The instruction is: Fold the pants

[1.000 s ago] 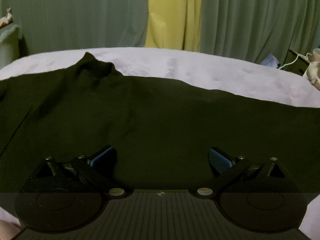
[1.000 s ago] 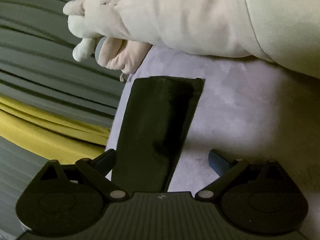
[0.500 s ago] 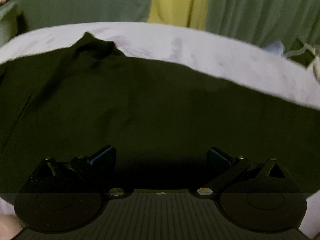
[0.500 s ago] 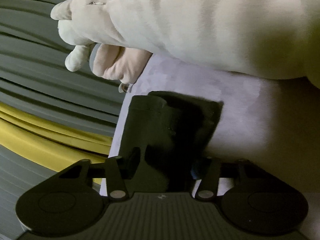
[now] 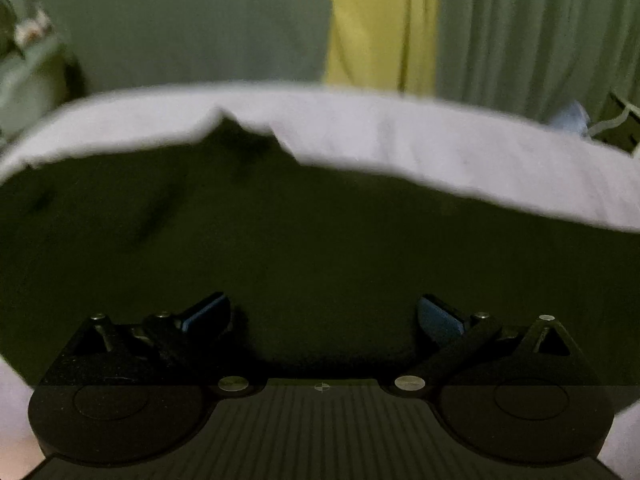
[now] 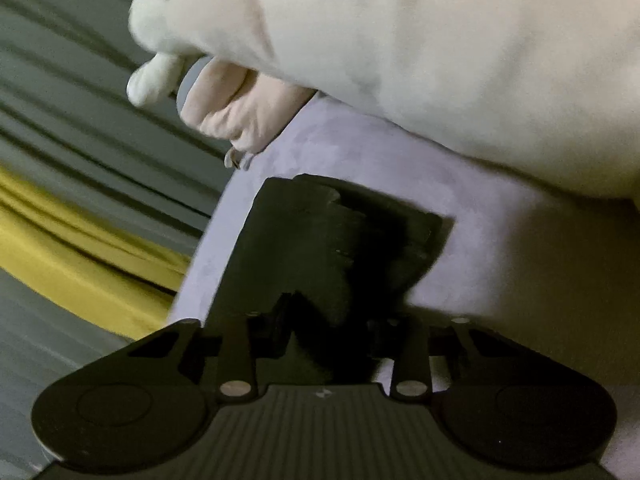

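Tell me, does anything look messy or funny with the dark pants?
A little. At the right gripper, whose jaws are closing on the cloth, the end of the pants is bunched and wrinkled instead of flat on the pale bed cover. Nothing looks torn or spilled.

The dark matt cloth pants (image 5: 320,248) lie on a pale lilac, soft-napped bed cover (image 5: 400,136). Matt black plastic left gripper (image 5: 322,312) bears ribbed housing and shiny metal pins; green curtains (image 5: 540,28) hang in folded cloth.
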Tool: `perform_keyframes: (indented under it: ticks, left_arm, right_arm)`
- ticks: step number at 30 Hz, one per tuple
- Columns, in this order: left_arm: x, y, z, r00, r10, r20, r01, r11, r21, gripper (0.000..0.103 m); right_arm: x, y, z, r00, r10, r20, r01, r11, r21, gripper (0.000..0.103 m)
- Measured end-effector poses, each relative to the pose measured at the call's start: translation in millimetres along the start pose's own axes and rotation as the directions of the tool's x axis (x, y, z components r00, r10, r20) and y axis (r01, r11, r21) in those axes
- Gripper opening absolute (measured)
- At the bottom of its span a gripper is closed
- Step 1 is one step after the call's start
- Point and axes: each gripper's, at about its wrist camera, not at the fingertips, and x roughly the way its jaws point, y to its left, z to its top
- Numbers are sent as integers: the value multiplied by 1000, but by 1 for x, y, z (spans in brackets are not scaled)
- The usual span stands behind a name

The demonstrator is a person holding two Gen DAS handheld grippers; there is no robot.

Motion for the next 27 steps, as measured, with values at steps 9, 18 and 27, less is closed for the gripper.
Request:
perform_keyframes:
  ticks: [9, 18, 27]
  left_arm:
    - [-44, 24, 4, 963, 140, 231, -137, 990, -29, 103]
    - [-53, 61, 1, 956, 140, 260, -104, 984, -147, 103]
    - [-42, 99, -6, 976, 8, 218, 57, 954, -293, 103]
  right_arm:
    - [-60, 139, -34, 980, 175, 96, -113, 882, -458, 12]
    - [-103, 272, -205, 882, 429, -194, -409, 494, -767, 14]
    - [-54, 259, -326, 798, 174, -577, -582, 475, -660, 89]
